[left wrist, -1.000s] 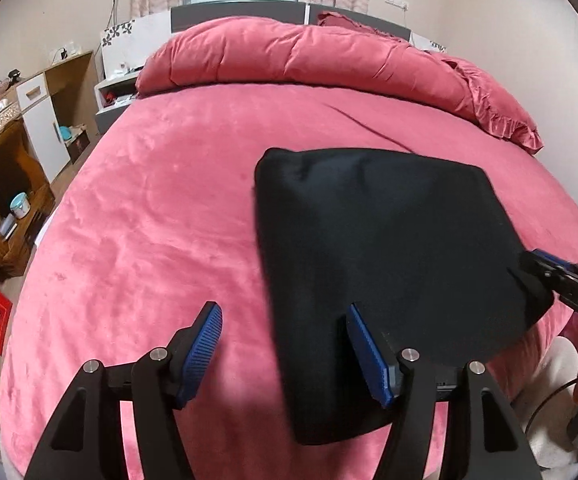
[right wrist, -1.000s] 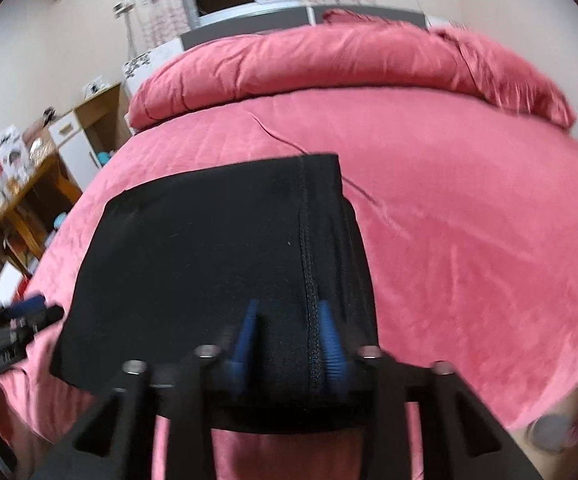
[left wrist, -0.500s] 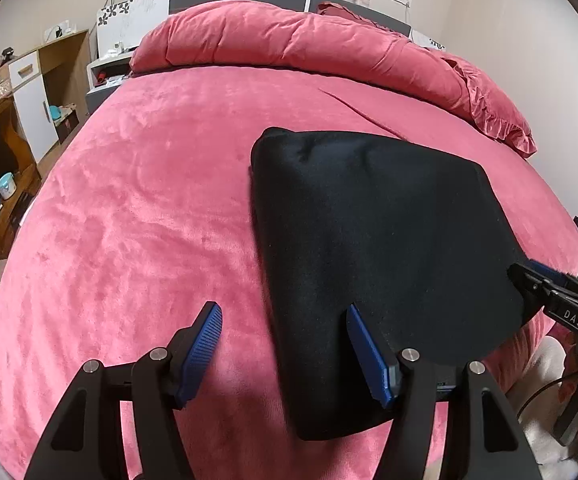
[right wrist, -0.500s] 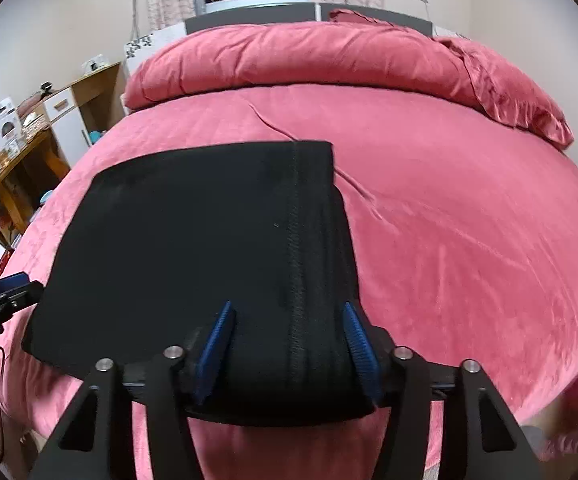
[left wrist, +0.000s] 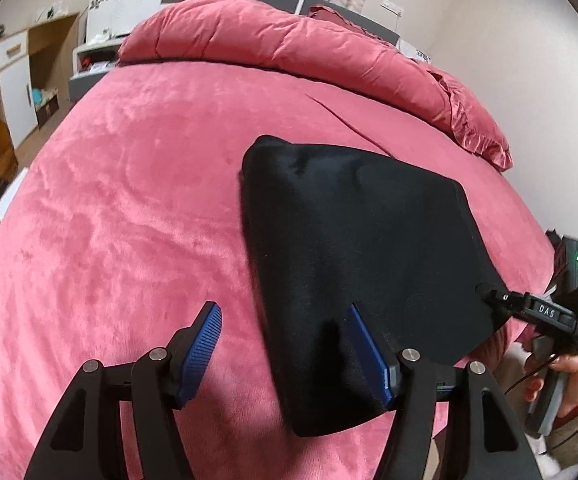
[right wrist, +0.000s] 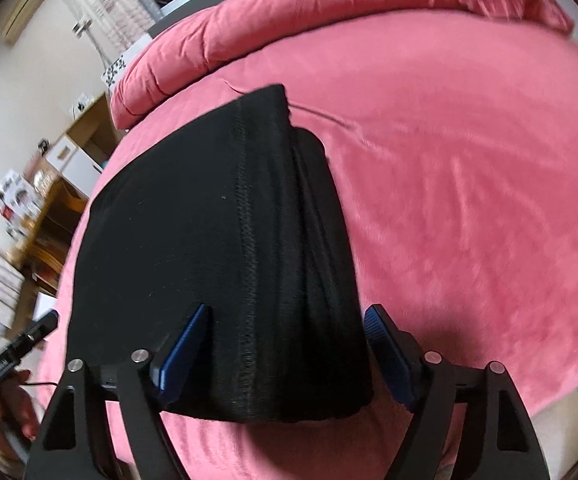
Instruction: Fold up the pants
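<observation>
Pink plush covers the bed (left wrist: pixel 121 208), and on it, toward the near edge on my right side, the black pants (left wrist: pixel 353 240) lie as a compact folded block, stitched seam up in the right wrist view. What has changed in the last second is my right gripper (right wrist: pixel 285 354): it was pinched onto the seam end of the pants (right wrist: pixel 217 240), and now its blue pads stand wide apart, straddling that near end without gripping. My left gripper (left wrist: pixel 285 350) has stayed wide open throughout, one pad over the near left corner of the cloth, the other over bare bed. I read the release as the last fold being set down; the pants look finished or nearly so, with only squaring up left.
</observation>
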Available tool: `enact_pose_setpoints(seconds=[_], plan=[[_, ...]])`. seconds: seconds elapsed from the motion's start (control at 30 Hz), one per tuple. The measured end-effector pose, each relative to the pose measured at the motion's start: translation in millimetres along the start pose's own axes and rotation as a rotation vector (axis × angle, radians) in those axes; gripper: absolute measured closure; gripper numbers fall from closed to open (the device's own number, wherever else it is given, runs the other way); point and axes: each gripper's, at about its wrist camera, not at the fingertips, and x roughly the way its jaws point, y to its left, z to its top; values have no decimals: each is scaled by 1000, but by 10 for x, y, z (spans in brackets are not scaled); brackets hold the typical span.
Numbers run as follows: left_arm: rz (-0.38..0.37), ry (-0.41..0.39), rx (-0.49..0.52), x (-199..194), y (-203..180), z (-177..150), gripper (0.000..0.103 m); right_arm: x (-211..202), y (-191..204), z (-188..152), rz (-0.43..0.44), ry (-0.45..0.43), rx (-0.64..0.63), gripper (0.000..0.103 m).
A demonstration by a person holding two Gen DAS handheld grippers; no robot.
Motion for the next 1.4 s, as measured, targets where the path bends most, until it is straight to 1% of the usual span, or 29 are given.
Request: enact_pose_setpoints(seconds=[0.1, 0.2, 0.27, 0.33, 0.37, 0.5, 0.6, 0.67, 0.73, 0.8, 0.9, 0.97, 1.03, 1.17, 1.2, 1.23, 1.27, 1.33, 1.37, 1.4], plan=[[-32, 16, -8, 13, 7, 15, 37, 20, -47, -24, 29, 14, 23, 19], [-47, 24, 17, 20, -58, 37, 37, 53, -126, -36, 67, 31, 60, 17], [-72, 37, 22, 49, -86, 49, 37, 55, -165, -48, 86, 33, 73, 16], [-117, 69, 15, 116, -98, 61, 37, 52, -177, -63, 94, 34, 76, 16], [-128, 85, 14, 158, -109, 62, 37, 51, -191, -66, 100, 36, 76, 15], [-148, 130, 34, 293, -164, 48, 36, 41, -257, -39, 127, 38, 81, 15], [-162, 137, 41, 359, -186, 54, 30, 53, -242, -29, 139, 44, 63, 15], [-169, 149, 35, 411, -172, 66, 26, 93, -164, 26, 142, 49, 30, 18], [-185, 168, 18, 475, -148, 68, 21, 132, -114, 57, 135, 51, 11, 19], [-210, 209, -12, 570, -113, 67, 19, 180, -108, 82, 137, 47, 10, 19], [-254, 248, -78, 671, -64, 62, 17, 185, -102, 81, 146, 38, 18, 19], [-273, 255, -98, 711, -62, 60, 17, 185, -139, 74, 155, 33, 21, 19], [-280, 243, -92, 737, -76, 27, 15, 193, -151, 79, 161, 30, 25, 19], [-293, 222, -56, 772, -139, -31, 12, 164, -163, 36, 157, 23, 19, 21], [-293, 225, -39, 787, -167, -26, 11, 158, -162, 30, 154, 21, 15, 24], [-287, 225, -19, 797, -202, -9, 14, 146, -165, 15, 152, 17, 11, 28], [-281, 223, -9, 808, -231, 16, 18, 130, -129, 11, 146, 10, 5, 31], [-258, 194, 18, 708, -304, 29, 37, 43, -32, -2, 123, -22, -22, 43], [-236, 163, 46, 626, -343, 35, 42, 1, 18, -8, 111, -35, -37, 46], [-221, 126, 79, 528, -384, 45, 50, -49, 73, -11, 103, -49, -56, 51]])
